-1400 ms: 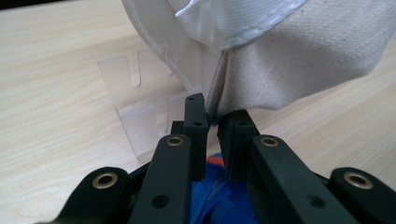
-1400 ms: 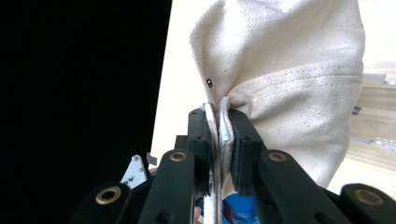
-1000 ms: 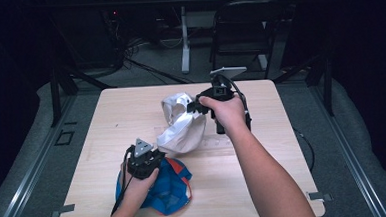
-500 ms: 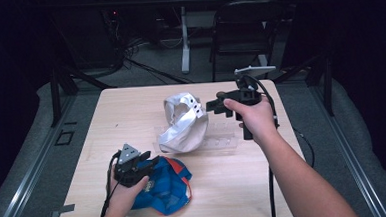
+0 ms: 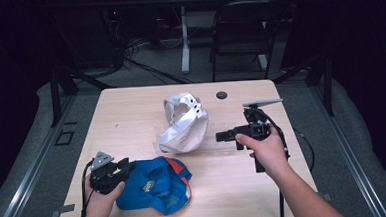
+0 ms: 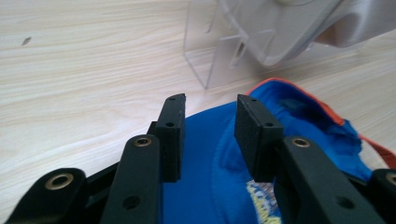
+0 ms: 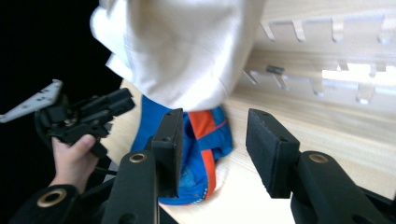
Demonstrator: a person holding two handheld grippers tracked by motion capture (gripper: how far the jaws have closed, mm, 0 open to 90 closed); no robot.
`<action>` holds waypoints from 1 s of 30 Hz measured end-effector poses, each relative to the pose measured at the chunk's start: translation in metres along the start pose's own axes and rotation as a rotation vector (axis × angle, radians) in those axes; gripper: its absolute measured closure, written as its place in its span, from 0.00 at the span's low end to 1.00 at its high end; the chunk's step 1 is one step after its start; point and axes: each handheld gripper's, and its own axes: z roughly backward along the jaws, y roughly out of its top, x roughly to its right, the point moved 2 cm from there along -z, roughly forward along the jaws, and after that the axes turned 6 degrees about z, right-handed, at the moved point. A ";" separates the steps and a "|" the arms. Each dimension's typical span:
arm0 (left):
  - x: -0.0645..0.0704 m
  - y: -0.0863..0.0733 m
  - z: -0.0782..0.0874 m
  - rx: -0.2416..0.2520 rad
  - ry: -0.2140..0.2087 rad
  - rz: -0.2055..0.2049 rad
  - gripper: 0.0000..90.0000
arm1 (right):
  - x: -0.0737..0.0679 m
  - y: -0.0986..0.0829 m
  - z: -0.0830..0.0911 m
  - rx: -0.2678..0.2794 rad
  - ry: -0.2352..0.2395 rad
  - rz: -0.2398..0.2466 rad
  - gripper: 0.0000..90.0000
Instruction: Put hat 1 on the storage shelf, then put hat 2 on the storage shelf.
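Left gripper [image 5: 126,167] going for the blue cap [image 5: 157,185], jaws apart and empty.
Cap lies at the surface's [image 5: 131,116] near edge, below the white cap [image 5: 184,121] on its clear stand [image 6: 219,56]. Bite the rim fabric fully before lifting. Right gripper [image 5: 222,136] open, idle.

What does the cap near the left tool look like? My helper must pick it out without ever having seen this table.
On the wooden table, look at the near edge on the person's left, just beside the left tool. The blue cap lies flat there, with orange trim and a pale patch. Its neighbour, the white cap, sits farther back on a clear rack.
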 end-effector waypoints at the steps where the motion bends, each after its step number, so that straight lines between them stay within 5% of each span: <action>1: -0.002 0.000 0.000 0.016 0.009 0.004 0.68 | 0.001 -0.004 -0.003 0.003 0.004 -0.009 0.63; 5: -0.007 0.000 0.000 0.025 0.024 -0.001 0.61 | 0.004 -0.022 -0.015 -0.011 -0.023 0.022 0.64; 11: -0.015 -0.003 -0.002 0.023 0.027 0.017 0.57 | 0.015 -0.042 -0.031 -0.020 -0.044 -0.033 0.63; 16: -0.016 -0.004 -0.001 -0.011 0.043 -0.009 0.57 | 0.022 -0.055 -0.042 -0.015 -0.051 -0.084 0.62; 30: -0.019 -0.008 -0.004 -0.043 0.058 -0.040 0.55 | 0.016 -0.095 -0.092 -0.090 0.003 -0.015 0.65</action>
